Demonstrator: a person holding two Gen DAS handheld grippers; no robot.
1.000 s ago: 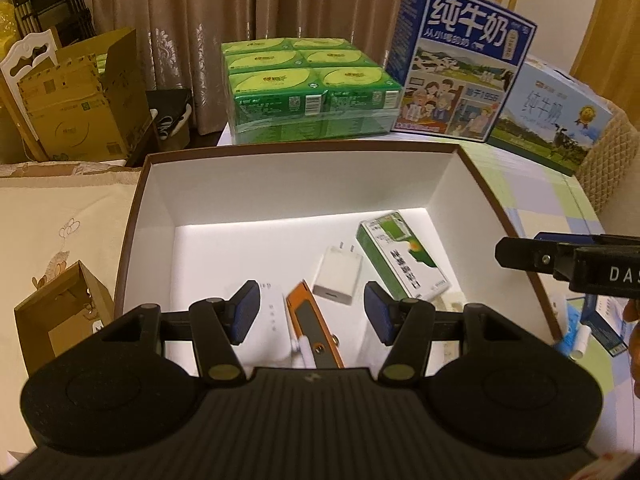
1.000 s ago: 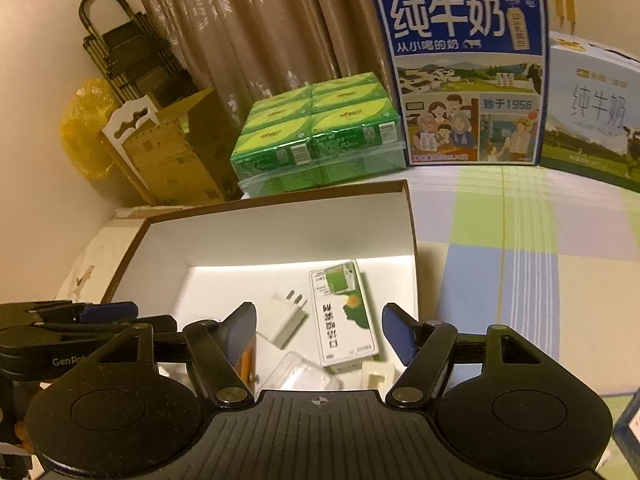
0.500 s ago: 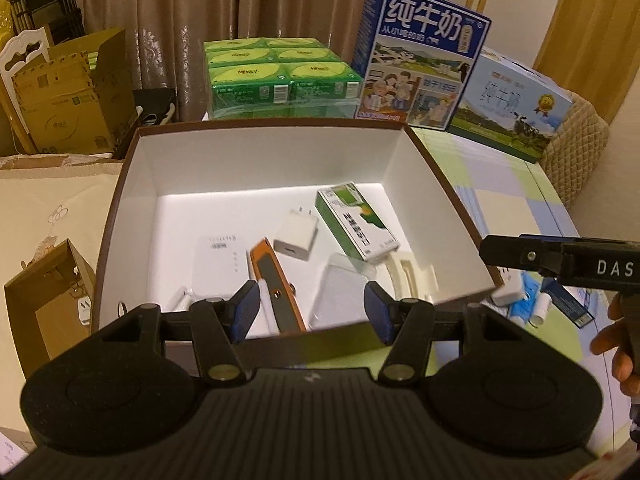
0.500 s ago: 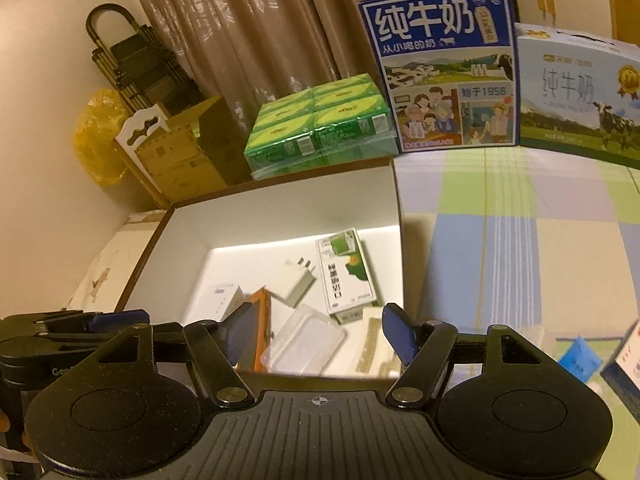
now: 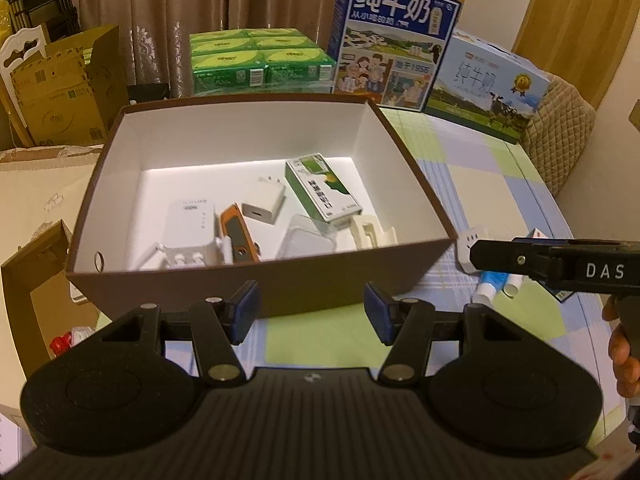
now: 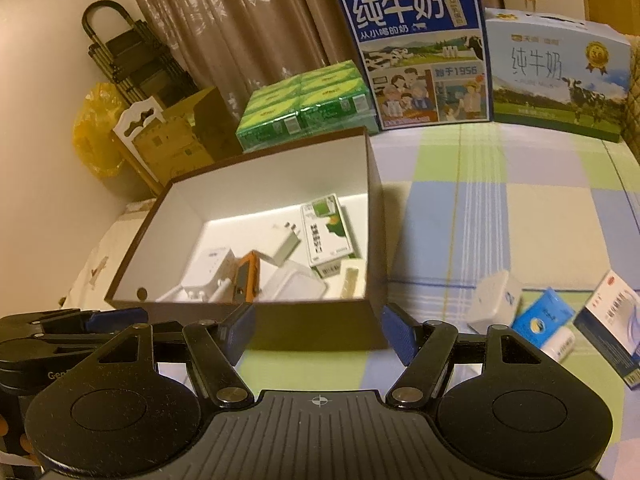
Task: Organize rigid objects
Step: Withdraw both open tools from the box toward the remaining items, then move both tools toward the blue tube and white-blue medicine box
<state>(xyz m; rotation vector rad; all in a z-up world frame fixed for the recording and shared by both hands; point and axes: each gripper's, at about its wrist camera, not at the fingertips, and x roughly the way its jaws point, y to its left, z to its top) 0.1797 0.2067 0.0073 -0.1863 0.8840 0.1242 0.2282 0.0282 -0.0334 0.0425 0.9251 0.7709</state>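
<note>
A brown box [image 5: 320, 280] with a white inside stands on the checked tablecloth. In it lie a white router [image 5: 192, 228], an orange utility knife [image 5: 238, 232], a white charger [image 5: 264, 200], a green-and-white carton [image 5: 322, 188], a clear plastic case [image 5: 304, 240] and a cream holder [image 5: 370, 232]. My left gripper [image 5: 312, 306] hangs open and empty in front of the box's near wall. My right gripper [image 6: 318, 328] is open and empty too, just right of the left one. On the cloth to the right of the box lie a white adapter [image 6: 496, 300], a blue-and-white tube [image 6: 542, 316] and a blue medicine box [image 6: 612, 328].
Behind the box stand green tissue packs [image 5: 260, 60] and two milk cartons [image 5: 392, 40] [image 5: 488, 84]. Cardboard boxes [image 5: 64, 88] are piled at the far left, and another carton [image 5: 36, 276] sits near left. A quilted chair back [image 5: 560, 128] is at the right. A hand [image 5: 624, 352] holds the right gripper.
Both grippers have pulled back from over the box's inside to in front of its near wall. The loose items on the cloth at the right have come into view. Both stayed open.
</note>
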